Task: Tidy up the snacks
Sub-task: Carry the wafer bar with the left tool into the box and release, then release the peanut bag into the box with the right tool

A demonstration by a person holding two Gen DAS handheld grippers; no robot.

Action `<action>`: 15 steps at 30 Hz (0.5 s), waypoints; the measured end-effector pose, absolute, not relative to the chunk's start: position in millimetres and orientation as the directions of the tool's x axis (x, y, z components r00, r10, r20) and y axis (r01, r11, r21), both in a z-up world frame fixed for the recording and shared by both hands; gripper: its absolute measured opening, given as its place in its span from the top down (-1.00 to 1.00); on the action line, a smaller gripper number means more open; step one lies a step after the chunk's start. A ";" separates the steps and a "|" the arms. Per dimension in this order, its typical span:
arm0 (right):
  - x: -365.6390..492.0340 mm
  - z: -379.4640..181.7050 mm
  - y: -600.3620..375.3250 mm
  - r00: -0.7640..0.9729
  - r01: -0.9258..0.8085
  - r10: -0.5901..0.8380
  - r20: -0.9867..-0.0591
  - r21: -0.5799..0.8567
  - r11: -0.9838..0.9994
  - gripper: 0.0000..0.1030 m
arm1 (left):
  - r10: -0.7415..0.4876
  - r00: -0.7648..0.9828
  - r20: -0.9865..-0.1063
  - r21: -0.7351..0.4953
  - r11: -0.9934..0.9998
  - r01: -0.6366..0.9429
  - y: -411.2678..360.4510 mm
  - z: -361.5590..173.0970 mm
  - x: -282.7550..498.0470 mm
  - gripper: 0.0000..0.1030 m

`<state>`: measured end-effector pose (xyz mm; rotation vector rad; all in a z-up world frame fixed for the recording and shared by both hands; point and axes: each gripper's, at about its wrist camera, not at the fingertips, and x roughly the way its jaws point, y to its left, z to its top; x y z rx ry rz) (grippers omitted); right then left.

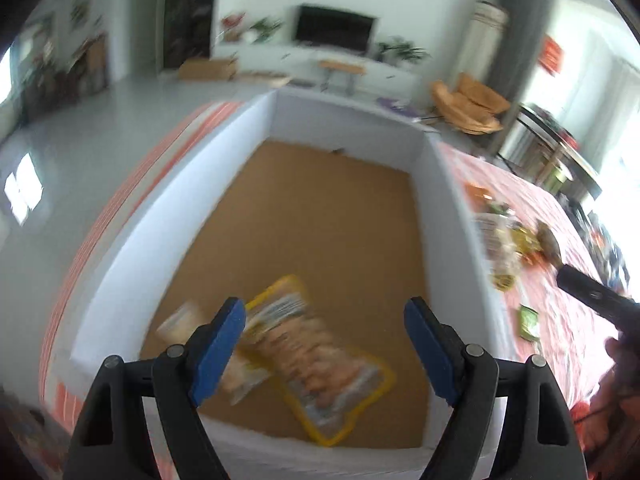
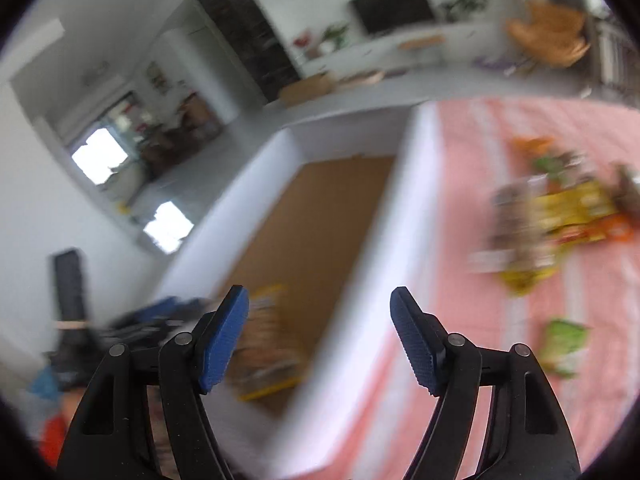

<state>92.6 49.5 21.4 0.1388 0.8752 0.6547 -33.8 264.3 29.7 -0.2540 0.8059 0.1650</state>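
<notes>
A pink checked cloth [image 2: 500, 360] covers the counter, and on it stands a white-walled box [image 1: 120, 248] with a brown cardboard floor. Beyond it the living room spreads out: a dark television [image 1: 334, 28] on a low white unit, a tall white air conditioner [image 1: 482, 44] in the corner, and tan cushions [image 1: 470, 106] on the pale floor.

The left hand-held gripper [image 1: 324, 320] hangs over the near end of the box, blue pads spread wide and holding nothing. Below it, on the box floor, lies a yellow-edged snack packet [image 1: 320, 356], resting partly across a paler packet [image 1: 200, 344]; both are blurred.

The right hand-held gripper [image 2: 320, 316] is also spread wide and empty, poised above the box's right wall. To its right, a heap of snack packets [image 2: 560, 220] sits on the cloth, with a single green packet [image 2: 564, 344] nearer, apart from the heap.
</notes>
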 end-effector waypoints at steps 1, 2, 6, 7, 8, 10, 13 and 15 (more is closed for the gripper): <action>93.5 15.4 28.5 0.527 -0.427 0.518 -0.674 0.317 0.847 -0.54 | 0.052 0.699 -0.713 -0.140 0.967 -0.214 252.6 33.4 -32.7 -0.58; 95.5 8.2 10.0 0.577 -0.372 0.450 -0.681 0.271 0.888 -0.54 | 0.047 0.723 -0.690 -0.113 0.979 -0.171 237.7 37.3 -31.3 -0.58; 108.7 -35.4 -81.6 0.673 -0.092 0.155 -0.723 0.126 0.988 -0.54 | 0.053 0.771 -0.635 0.074 0.997 -0.007 174.9 42.4 -22.6 -0.59; 112.8 -43.7 -103.8 0.679 -0.036 0.103 -0.727 0.107 0.994 -0.54 | 0.066 0.772 -0.632 0.114 0.993 0.008 166.8 39.3 -19.5 -0.59; 113.4 -54.0 -127.0 0.684 0.022 0.045 -0.728 0.082 0.996 -0.54 | 0.082 0.770 -0.632 0.155 0.988 0.022 158.7 34.7 -15.3 -0.59; 110.0 -66.2 -161.4 0.682 0.093 -0.034 -0.730 0.041 0.995 -0.54 | 0.078 0.761 -0.645 0.176 0.983 0.048 152.1 28.4 -7.6 -0.59; 105.6 -78.5 -206.7 0.655 0.186 -0.068 -0.752 0.074 0.980 -0.55 | 0.075 0.731 -0.678 0.168 0.984 0.055 144.8 19.1 0.4 -0.59; 105.2 -75.7 -223.5 0.663 0.219 -0.017 -0.748 0.172 0.960 -0.55 | 0.086 0.726 -0.682 0.177 0.983 0.050 141.8 19.0 0.9 -0.59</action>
